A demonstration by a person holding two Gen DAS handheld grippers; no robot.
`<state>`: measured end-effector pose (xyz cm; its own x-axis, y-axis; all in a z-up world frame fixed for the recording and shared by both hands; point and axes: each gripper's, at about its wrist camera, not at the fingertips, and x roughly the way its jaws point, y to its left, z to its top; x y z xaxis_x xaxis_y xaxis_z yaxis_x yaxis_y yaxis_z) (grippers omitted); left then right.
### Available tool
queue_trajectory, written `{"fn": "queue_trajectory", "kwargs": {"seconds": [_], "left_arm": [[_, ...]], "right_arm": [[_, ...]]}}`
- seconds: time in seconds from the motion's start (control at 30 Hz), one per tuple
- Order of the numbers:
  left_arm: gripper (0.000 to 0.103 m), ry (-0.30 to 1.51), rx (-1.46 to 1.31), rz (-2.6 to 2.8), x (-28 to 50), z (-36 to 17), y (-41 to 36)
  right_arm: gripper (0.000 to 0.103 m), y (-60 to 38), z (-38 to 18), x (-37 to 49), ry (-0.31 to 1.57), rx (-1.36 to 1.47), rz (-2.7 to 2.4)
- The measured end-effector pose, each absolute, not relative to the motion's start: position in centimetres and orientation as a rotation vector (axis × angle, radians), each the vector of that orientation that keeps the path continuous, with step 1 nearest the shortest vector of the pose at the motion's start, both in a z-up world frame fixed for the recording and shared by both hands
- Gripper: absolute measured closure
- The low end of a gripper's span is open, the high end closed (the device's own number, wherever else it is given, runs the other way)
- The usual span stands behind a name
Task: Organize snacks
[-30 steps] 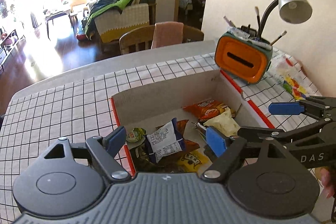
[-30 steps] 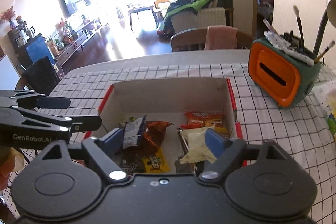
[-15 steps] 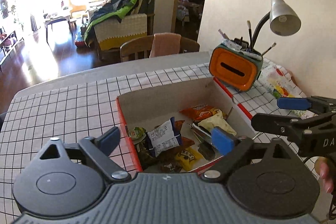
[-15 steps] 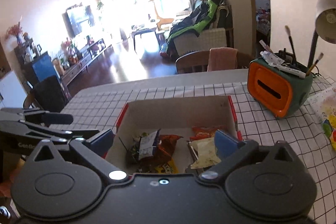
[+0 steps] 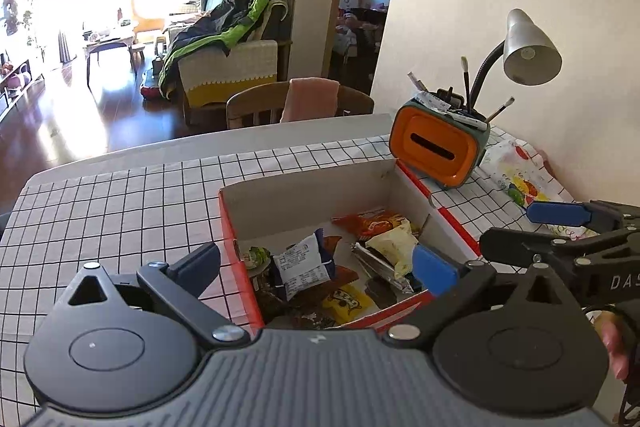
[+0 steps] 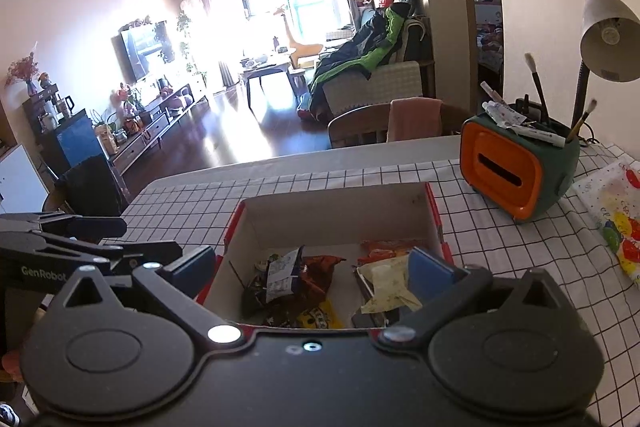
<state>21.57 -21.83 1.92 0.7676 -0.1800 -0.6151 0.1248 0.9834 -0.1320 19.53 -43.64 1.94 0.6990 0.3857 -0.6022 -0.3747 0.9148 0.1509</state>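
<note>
A red-edged cardboard box [image 5: 304, 189] [image 6: 336, 211] stands on the checked tablecloth and holds several snack packets: a blue-white packet [image 5: 304, 265] [image 6: 280, 273], an orange packet [image 5: 372, 223] [image 6: 384, 247], a pale yellow packet [image 5: 392, 247] [image 6: 386, 285] and a small yellow one [image 5: 348, 303]. My left gripper [image 5: 316, 269] is open and empty, above the box's near edge. My right gripper [image 6: 312, 269] is open and empty, also above the near edge. Each gripper shows in the other's view, the right [image 5: 556, 227] beside the box's right side, the left [image 6: 80, 239] beside its left.
An orange-green pen holder [image 5: 436, 151] [image 6: 516, 175] with brushes stands behind the box on the right. A grey desk lamp [image 5: 528, 55] [image 6: 604, 39] is by the wall. A colourful bag [image 5: 516, 175] [image 6: 616, 211] lies at the right. A wooden chair [image 5: 280, 103] stands beyond the table.
Both grippers have drawn back and risen away from the box, which now looks smaller and farther. Both stay open. The snacks have not moved.
</note>
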Motion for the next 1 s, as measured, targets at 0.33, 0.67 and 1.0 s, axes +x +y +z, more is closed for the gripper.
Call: {"fn": "queue_trajectory", "kwargs": {"seconds": [0.33, 0.67, 1.0], "left_arm": [[0.000, 0.683, -0.094, -0.158, 21.18, 1.60, -22.00], [0.000, 0.678, -0.090, -0.139, 21.10, 1.56, -22.18], [0.000, 0.693, -0.091, -0.143, 21.33, 1.52, -22.32]], "right_arm": [[0.000, -43.82, 1.82, 19.36, 0.670, 0.018, 0.435], [0.000, -44.11, 1.70, 19.19, 0.664, 0.032, 0.428], [0.000, -43.89, 1.69, 19.11, 0.662, 0.014, 0.423]]}}
